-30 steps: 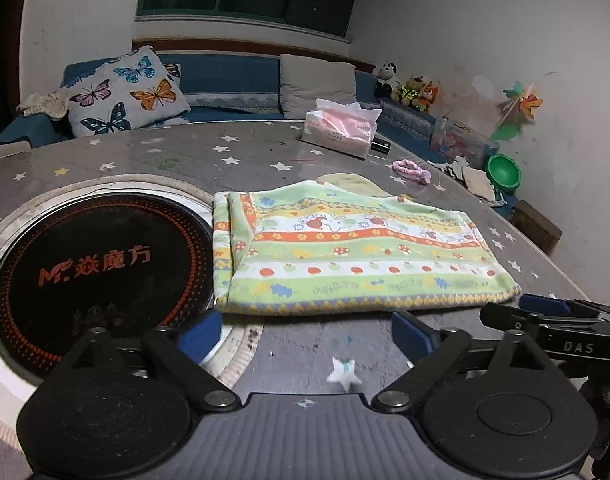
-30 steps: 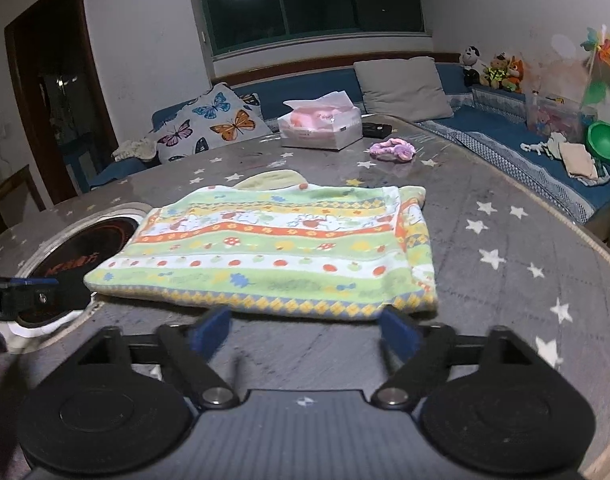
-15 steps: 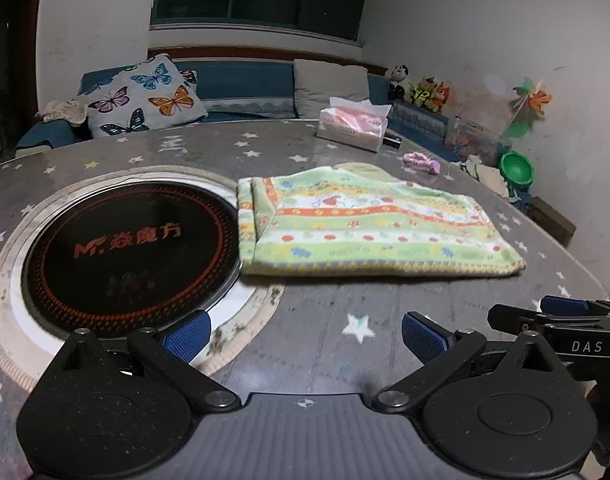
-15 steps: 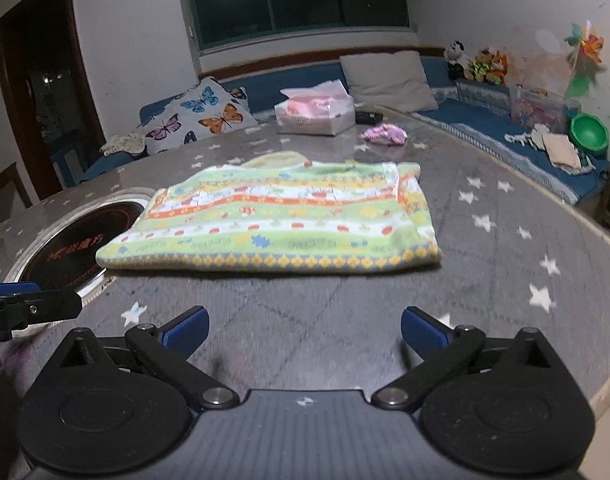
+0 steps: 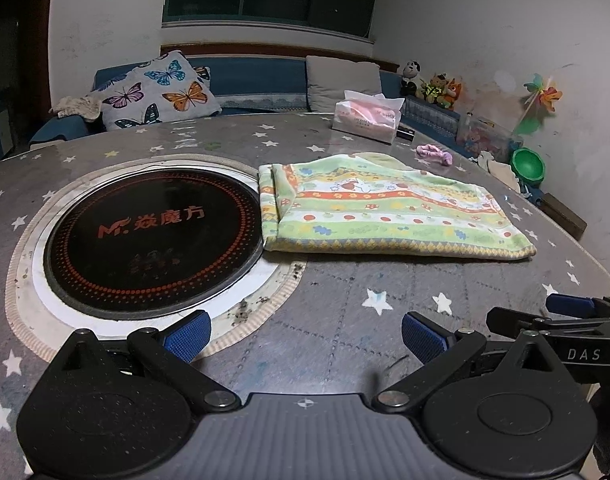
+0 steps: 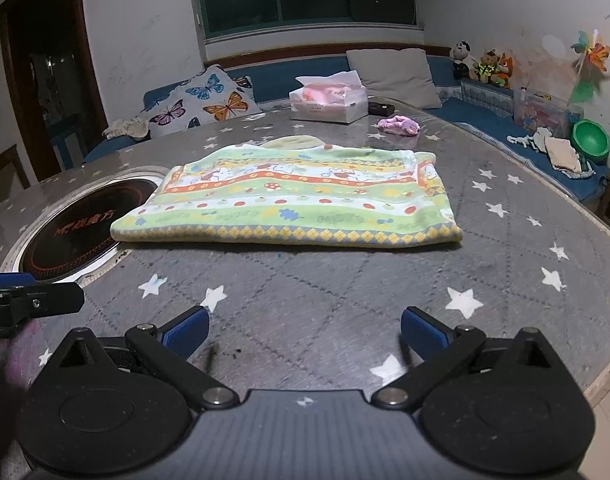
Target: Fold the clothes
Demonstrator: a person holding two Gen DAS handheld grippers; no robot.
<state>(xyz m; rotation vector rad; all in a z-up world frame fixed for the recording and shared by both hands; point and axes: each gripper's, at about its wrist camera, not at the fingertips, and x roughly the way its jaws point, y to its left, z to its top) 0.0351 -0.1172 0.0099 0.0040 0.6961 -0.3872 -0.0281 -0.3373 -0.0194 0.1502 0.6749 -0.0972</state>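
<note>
While both grippers are held clear of it, the garment [image 6: 289, 196] is catalogued as a striped green, yellow and orange piece, already folded into a flat oblong, lying on the star-patterned table [image 6: 345, 300].

Position: one short end of the garment touches or slightly overlaps the rim of the round black hob [image 5: 153, 236] set into the table; the tissue box [image 6: 329, 98] and a small pink item [image 6: 399, 125] lie well beyond the garment's far edge.

Left gripper [image 5: 303, 338]: fingers spread wide, nothing between them, held short of the garment's near hem on the hob side.

Right gripper [image 6: 303, 336]: fingers spread to their widest, nothing between them, held short of the near hem toward the garment's other end.

Step judged in hand: either a further fold or release after a finished fold; which cannot be told.

Handling notes, as judgement: if another fold is wanted, all layers at a corner are best pinched together, since the doubled-over end could slip apart. The two corners are best lifted evenly and carried over the garment, not dragged. The edge on the hob rim is best watched, lest it catch.
</note>
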